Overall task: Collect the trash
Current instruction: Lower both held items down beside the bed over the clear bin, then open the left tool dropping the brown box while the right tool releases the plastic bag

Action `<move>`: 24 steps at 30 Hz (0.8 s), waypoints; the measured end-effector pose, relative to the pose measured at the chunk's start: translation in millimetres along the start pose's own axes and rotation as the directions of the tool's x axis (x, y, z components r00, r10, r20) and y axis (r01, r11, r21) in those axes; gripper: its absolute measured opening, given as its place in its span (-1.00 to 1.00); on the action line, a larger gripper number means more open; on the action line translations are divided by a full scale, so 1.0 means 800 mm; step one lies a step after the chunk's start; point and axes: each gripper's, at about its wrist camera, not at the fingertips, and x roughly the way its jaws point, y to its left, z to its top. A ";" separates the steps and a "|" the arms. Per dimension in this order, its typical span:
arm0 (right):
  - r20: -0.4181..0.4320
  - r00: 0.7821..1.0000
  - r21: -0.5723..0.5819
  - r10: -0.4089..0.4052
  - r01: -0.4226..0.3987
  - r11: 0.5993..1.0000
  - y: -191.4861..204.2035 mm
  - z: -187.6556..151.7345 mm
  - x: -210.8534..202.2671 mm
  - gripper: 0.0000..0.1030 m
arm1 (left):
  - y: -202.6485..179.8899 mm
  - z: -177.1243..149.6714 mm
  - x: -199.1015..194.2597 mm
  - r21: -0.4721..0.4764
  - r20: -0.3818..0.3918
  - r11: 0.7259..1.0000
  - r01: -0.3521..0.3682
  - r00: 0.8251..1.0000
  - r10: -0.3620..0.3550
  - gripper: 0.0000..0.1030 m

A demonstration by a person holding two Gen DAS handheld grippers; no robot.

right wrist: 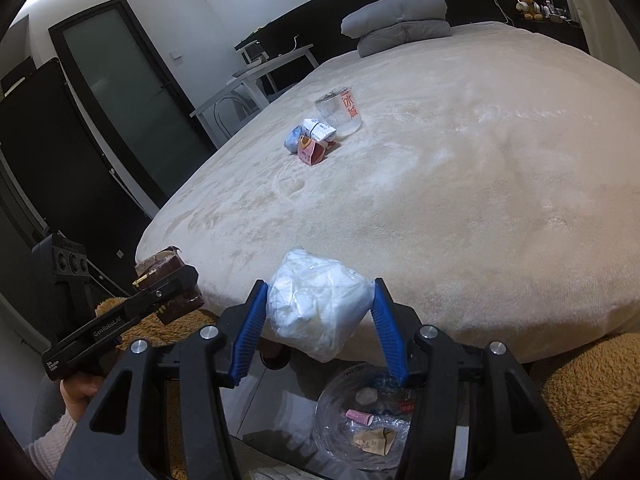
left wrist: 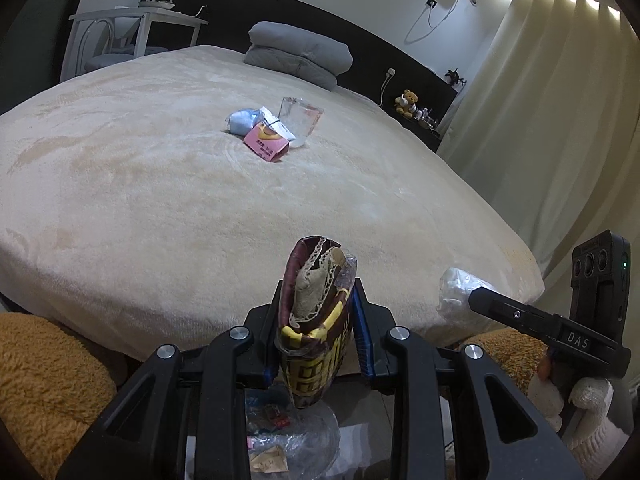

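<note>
My left gripper (left wrist: 318,292) is shut on a brown and yellow snack wrapper (left wrist: 312,340), held upright just off the near edge of the bed. My right gripper (right wrist: 320,284) is shut on a white crumpled plastic bundle (right wrist: 316,308), its blue pads pressing both sides. Both hang above a bin lined with clear plastic (right wrist: 332,400) that holds several scraps. Farther up the beige bed (left wrist: 160,200) lie a pink carton (left wrist: 266,142), a blue bundle (left wrist: 242,120), a white packet (right wrist: 320,130) and a clear cup (right wrist: 340,114).
Folded grey bedding (left wrist: 300,54) sits at the head of the bed. A white side table (left wrist: 136,20) stands at the far left, curtains (left wrist: 540,120) on the right. A fuzzy orange rug (right wrist: 588,384) lies around the bin. A hand (right wrist: 78,394) holds the left gripper.
</note>
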 end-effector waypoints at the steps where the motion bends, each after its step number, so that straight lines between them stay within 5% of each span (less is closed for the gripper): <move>1: -0.009 1.000 0.000 0.006 -0.006 1.000 0.001 -0.004 0.001 0.02 | -0.002 -0.005 0.001 0.006 -0.012 1.000 0.002 1.000 -0.002 -0.44; 13: -0.174 0.984 0.025 0.032 -0.028 0.999 0.001 -0.044 0.028 0.02 | -0.009 -0.058 0.035 -0.015 -0.204 1.000 -0.003 0.979 0.000 -0.44; 20: -0.322 0.946 0.058 -0.024 0.045 0.997 -0.016 -0.069 0.065 0.02 | -0.002 -0.081 0.063 -0.028 -0.326 0.999 -0.022 0.945 0.012 -0.44; 24: -0.409 0.912 0.120 -0.041 0.099 0.988 -0.037 -0.080 0.089 0.02 | 0.011 -0.096 0.090 -0.069 -0.423 0.997 -0.044 0.906 0.010 -0.44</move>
